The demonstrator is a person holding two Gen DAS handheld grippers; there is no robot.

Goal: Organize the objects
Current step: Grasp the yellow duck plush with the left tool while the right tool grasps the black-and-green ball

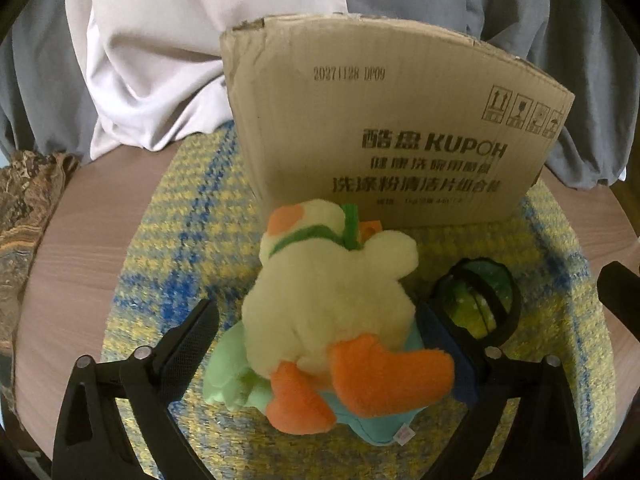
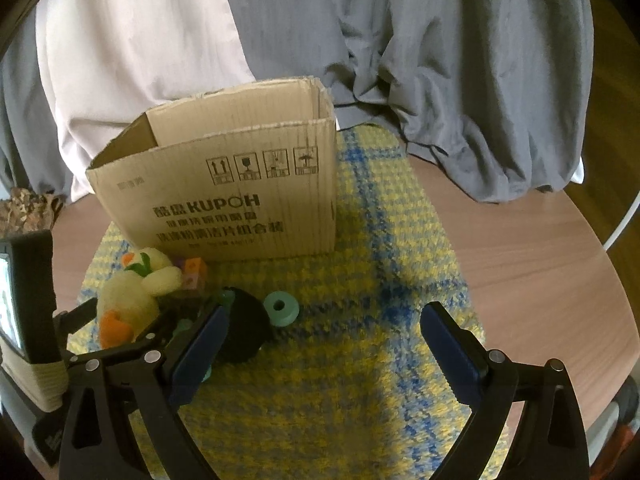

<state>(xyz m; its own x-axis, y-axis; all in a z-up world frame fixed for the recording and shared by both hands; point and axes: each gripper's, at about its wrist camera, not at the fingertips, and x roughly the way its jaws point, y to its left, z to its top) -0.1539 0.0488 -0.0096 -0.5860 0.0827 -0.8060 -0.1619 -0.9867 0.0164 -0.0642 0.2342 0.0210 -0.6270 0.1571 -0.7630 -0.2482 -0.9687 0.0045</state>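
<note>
A cream plush duck (image 1: 332, 300) with orange feet and beak lies on the yellow-blue woven mat (image 1: 180, 240), in front of an open cardboard box (image 1: 380, 128). My left gripper (image 1: 316, 332) is open, its fingers on either side of the duck. The right finger touches the duck; the left finger stands a little apart. In the right wrist view the duck (image 2: 128, 296) sits at the left with the left gripper around it. My right gripper (image 2: 320, 340) is open and empty above bare mat (image 2: 360, 360). The box (image 2: 224, 184) stands behind.
A black ring with a green ball (image 1: 480, 300) lies right of the duck. An orange cube (image 2: 194, 270), a black round object (image 2: 244, 328) and a teal spool (image 2: 282, 308) lie by the box. The round wooden table (image 2: 540, 260) has draped cloth (image 2: 440, 60) behind.
</note>
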